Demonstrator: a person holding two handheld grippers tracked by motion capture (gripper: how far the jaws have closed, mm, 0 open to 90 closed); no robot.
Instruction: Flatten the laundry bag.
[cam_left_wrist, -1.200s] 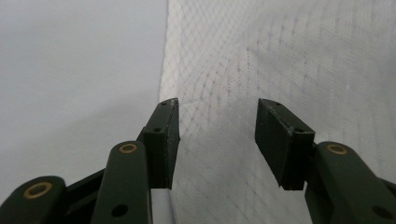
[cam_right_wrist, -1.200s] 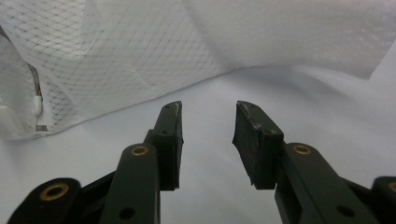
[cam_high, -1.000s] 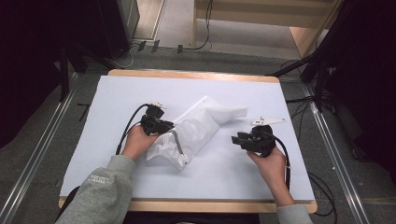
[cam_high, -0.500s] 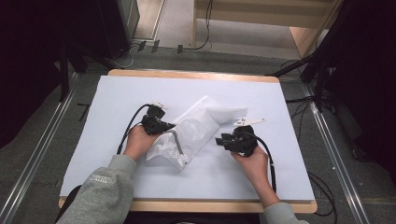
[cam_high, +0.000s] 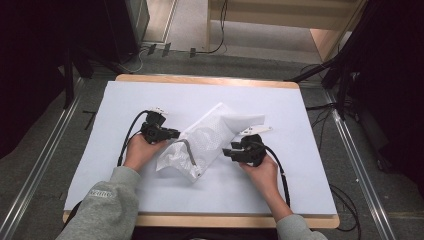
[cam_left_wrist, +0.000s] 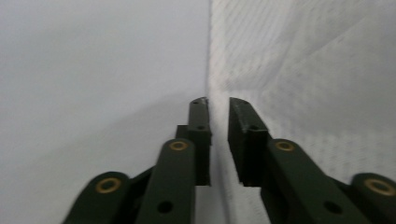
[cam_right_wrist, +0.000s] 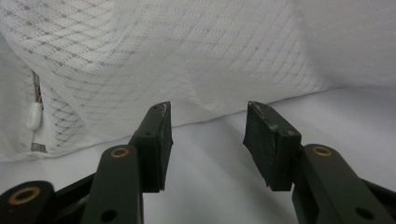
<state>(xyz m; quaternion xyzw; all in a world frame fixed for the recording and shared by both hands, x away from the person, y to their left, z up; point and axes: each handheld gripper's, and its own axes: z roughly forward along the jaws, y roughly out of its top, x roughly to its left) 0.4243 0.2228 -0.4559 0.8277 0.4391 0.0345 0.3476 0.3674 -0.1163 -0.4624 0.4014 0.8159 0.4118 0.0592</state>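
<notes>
Beside mesh bag (cam_high: 205, 142): left tool (cam_high: 167, 134) narrowly parted at edge; right tool (cam_high: 231, 152) level, wider, empty; both opening.

The mesh laundry bag (cam_high: 207, 140) is thin white netting, a woven synthetic cloth with a fine diamond weave, semi-sheer and soft, lying in loose creases; its zip (cam_right_wrist: 35, 100) ends in a small smooth white plastic pull. It lies on a table (cam_high: 150, 82) topped with a matt, pale sheet, smooth and without shine, and edged in bare light wood. The left gripper (cam_left_wrist: 218, 106) and right gripper (cam_right_wrist: 208, 112) have jaws of matt black plastic, scuffed pale at the pad edges, with small brass-coloured rivets. The person's sleeve (cam_high: 102, 205) is soft grey knitted cloth.
</notes>
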